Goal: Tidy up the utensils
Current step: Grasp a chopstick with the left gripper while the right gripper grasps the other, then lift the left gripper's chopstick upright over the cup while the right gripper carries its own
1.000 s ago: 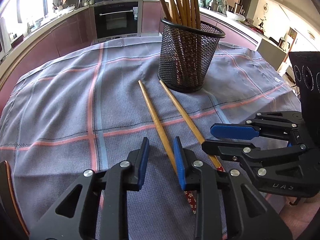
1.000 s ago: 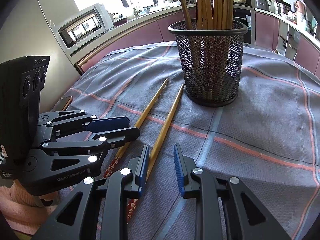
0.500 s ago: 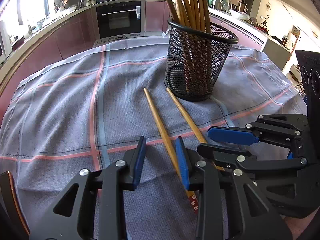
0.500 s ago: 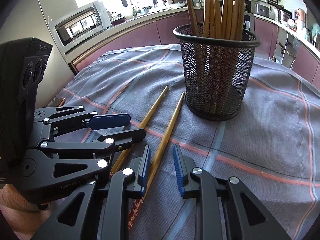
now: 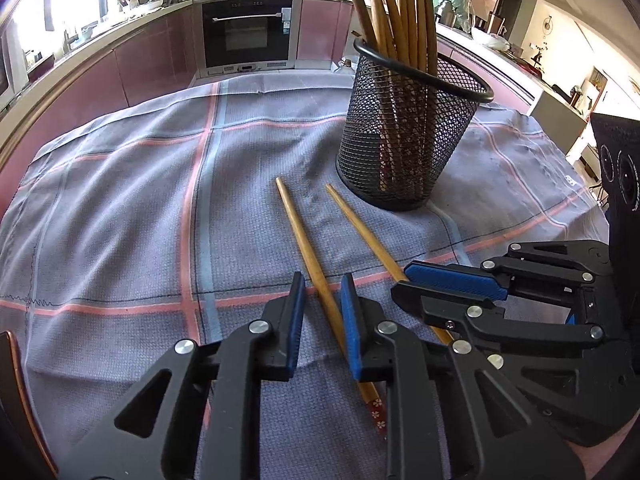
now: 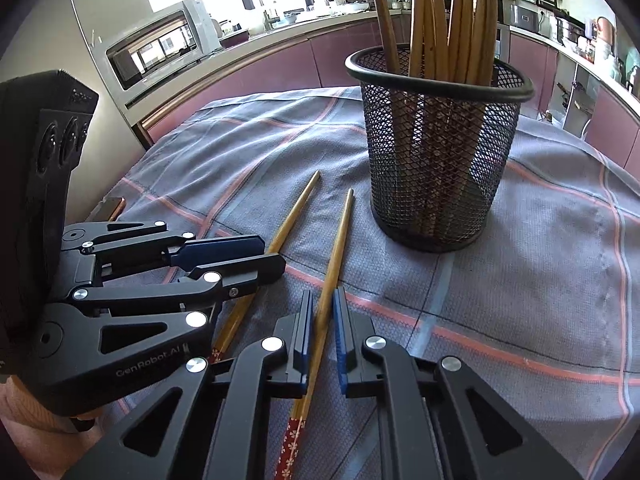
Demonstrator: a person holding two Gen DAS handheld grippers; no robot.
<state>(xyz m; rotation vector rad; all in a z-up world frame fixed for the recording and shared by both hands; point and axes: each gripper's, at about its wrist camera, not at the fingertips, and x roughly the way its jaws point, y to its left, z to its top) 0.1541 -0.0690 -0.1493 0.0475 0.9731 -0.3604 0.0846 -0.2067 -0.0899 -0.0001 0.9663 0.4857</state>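
Right jaws: the right gripper (image 6: 322,320) has just been closing – its blue pads now sit tight on the right chopstick (image 6: 335,256), where a second ago they stood apart around it.
Left jaws: the left gripper (image 5: 322,312) has just narrowed too; the left chopstick (image 5: 308,252) lies between its pads, a gap on one side – not clamped.
Chopsticks: flat on the checked cloth (image 5: 120,216) of the tabletop, tips toward the mesh holder (image 5: 404,136), which looms nearer than before.
Holder: upright, full of chopsticks.
Writing: "GenRobot.AI" on the left gripper body.
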